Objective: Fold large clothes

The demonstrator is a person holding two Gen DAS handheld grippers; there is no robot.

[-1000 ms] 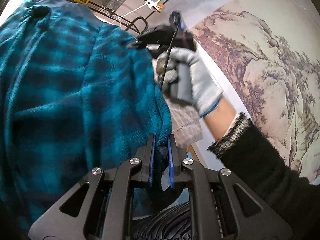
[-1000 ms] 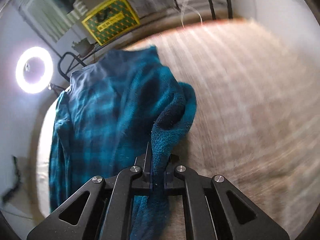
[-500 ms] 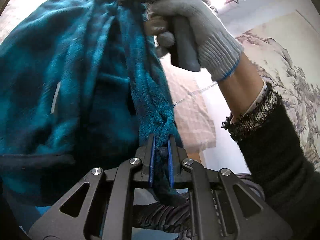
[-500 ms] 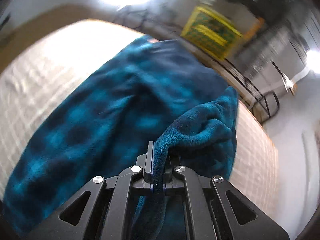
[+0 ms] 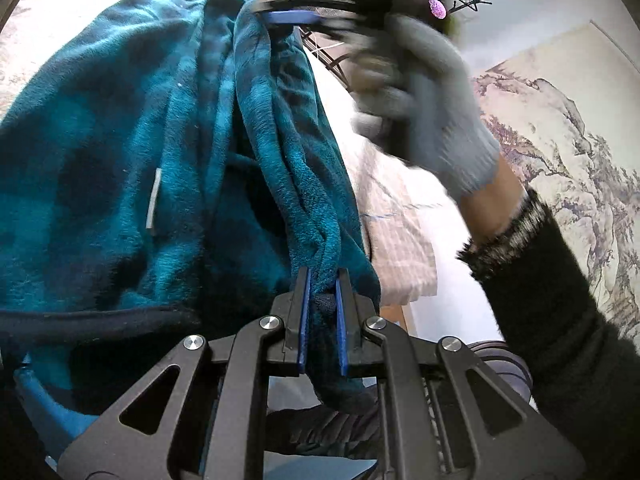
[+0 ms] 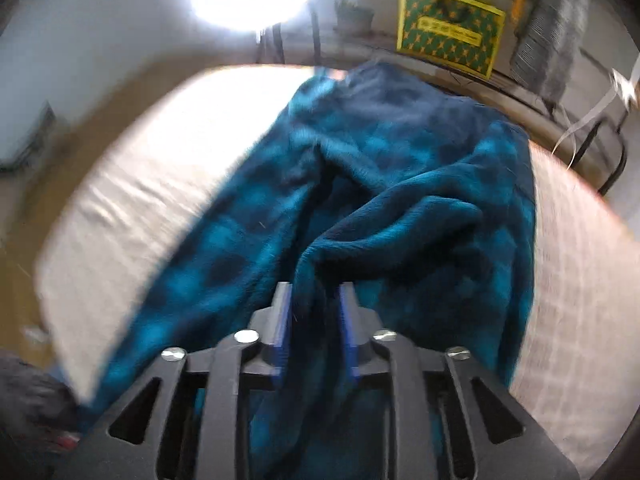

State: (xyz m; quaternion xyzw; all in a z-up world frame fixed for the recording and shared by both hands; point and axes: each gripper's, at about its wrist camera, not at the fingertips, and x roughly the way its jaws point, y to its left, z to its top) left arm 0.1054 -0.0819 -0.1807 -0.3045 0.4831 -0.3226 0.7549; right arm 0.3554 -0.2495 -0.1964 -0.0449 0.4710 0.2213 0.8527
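Left tongs (image 5: 320,280) were seen clamped on a twisted, rope-like edge of the teal plaid fleece garment (image 5: 120,152), which was held lifted, its far end trailing on the bed (image 6: 120,208). The bunched hem was judged likely to slip or carry its twist into the fold. Right tongs (image 6: 314,312), worked by a grey-gloved hand (image 5: 432,92), were clamped on another thick fold; the blue pads (image 6: 283,320) stood slightly apart around it. Blur suggested quick motion; a snag or an uneven crease was judged possible if the corners were laid down misaligned.
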